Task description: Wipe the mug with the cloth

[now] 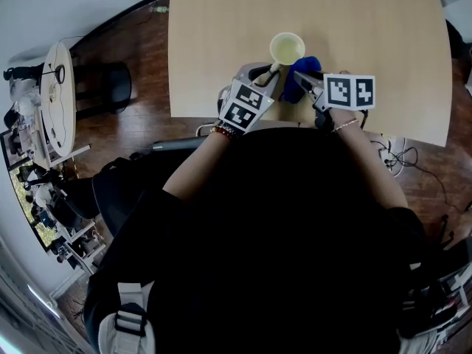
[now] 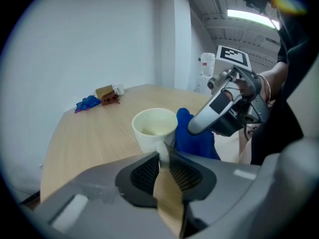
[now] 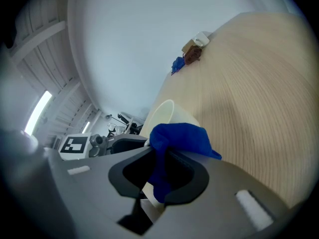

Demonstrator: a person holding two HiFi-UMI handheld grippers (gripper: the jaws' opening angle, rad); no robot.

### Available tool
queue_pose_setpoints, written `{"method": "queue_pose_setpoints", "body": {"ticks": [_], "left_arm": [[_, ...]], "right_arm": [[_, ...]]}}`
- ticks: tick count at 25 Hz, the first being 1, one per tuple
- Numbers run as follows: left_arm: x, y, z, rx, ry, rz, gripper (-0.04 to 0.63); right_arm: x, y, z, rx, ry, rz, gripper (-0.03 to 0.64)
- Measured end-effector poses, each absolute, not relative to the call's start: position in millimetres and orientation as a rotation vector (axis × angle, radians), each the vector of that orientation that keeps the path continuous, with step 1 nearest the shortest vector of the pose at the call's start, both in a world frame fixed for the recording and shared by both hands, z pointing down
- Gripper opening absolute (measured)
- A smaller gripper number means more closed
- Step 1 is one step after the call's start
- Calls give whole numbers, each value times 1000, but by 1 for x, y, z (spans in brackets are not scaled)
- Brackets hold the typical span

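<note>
A pale cream mug stands upright near the front edge of the wooden table. My left gripper is shut on the mug's handle, which sits pinched between the dark pads. My right gripper is shut on a blue cloth. The cloth bunches out of the jaws and lies against the mug's right side.
At the table's far corner lie a small brown box, a white item and a blue scrap. Cables trail on the floor at right. A round side table with clutter stands far left.
</note>
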State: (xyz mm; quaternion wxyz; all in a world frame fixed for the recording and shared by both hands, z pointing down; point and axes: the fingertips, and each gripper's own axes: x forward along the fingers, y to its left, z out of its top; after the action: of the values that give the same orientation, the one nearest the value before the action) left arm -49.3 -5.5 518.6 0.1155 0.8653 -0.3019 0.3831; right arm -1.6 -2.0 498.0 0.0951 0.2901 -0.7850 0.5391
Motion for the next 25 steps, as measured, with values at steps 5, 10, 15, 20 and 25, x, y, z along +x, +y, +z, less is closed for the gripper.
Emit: {"method": "queue_pose_setpoints", "body": {"ticks": [5, 10, 15, 20, 25], "left_arm": [[-45, -5, 517, 2545, -850, 1116, 75], [-42, -6, 517, 2537, -847, 1101, 75], [-41, -7, 517, 2529, -858, 1098, 75], [-33, -4, 518, 2540, -836, 1093, 80], [-26, 0, 517, 2552, -798, 1080, 81]], "right_arm": [[-1, -3, 524, 887, -2250, 1579, 64], [8, -3, 539, 960, -2137, 1423, 64], [7, -1, 533, 940, -2162, 1409, 64], [-4, 4, 506, 864, -2320, 1331, 64], [-10, 5, 499, 828, -2374, 1154, 64]]}}
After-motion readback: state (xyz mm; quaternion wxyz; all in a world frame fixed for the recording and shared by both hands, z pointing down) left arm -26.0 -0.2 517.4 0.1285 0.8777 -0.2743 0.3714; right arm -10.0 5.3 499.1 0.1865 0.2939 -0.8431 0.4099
